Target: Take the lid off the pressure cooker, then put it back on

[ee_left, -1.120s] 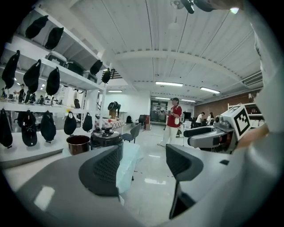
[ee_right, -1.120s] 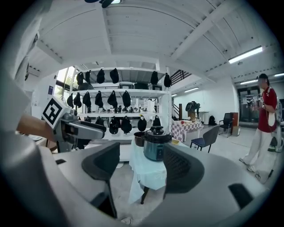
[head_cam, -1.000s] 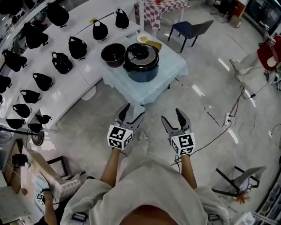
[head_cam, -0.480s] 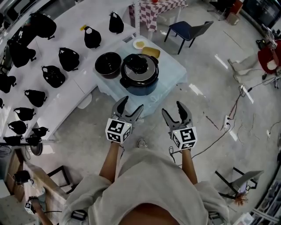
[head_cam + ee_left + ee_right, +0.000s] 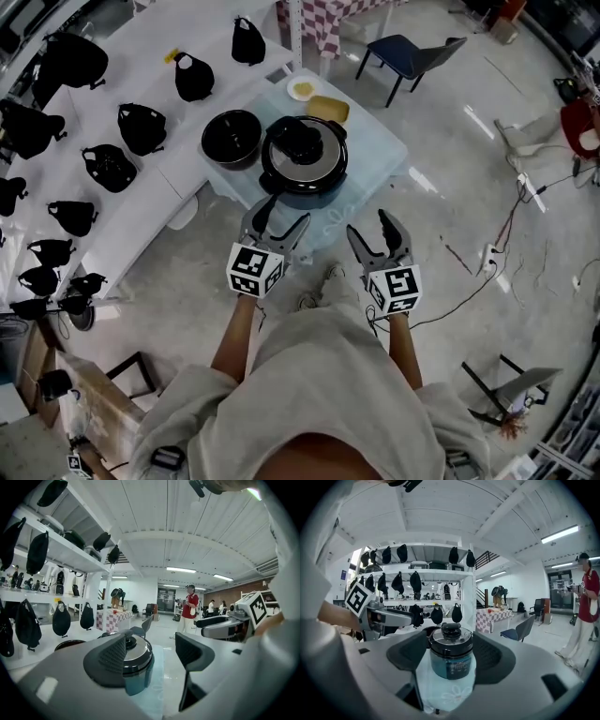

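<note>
Both empty: left gripper (image 5: 283,221) jaws were wide apart, right gripper (image 5: 372,232) likewise. My call for the step: close in level, bracket the lid (image 5: 302,148) knob, steady the body before twisting. The pressure cooker (image 5: 451,666) sat lidded on the blue-clothed table (image 5: 380,150), just ahead, clear of both fingertips. A black bowl (image 5: 232,138) stood just left of it.

The pressure cooker (image 5: 303,161) sat on a small table (image 5: 370,155) with a light blue cloth. Its lid (image 5: 302,148) was on top. A black bowl (image 5: 232,139) stood just beside it. A little plate (image 5: 301,89) and a yellow thing (image 5: 327,110) lay behind it. The left gripper (image 5: 286,214) and the right gripper (image 5: 369,225) were near the table's front edge, jaws apart and empty. Black bags (image 5: 141,127) lay on a long white shelf (image 5: 122,202).
</note>
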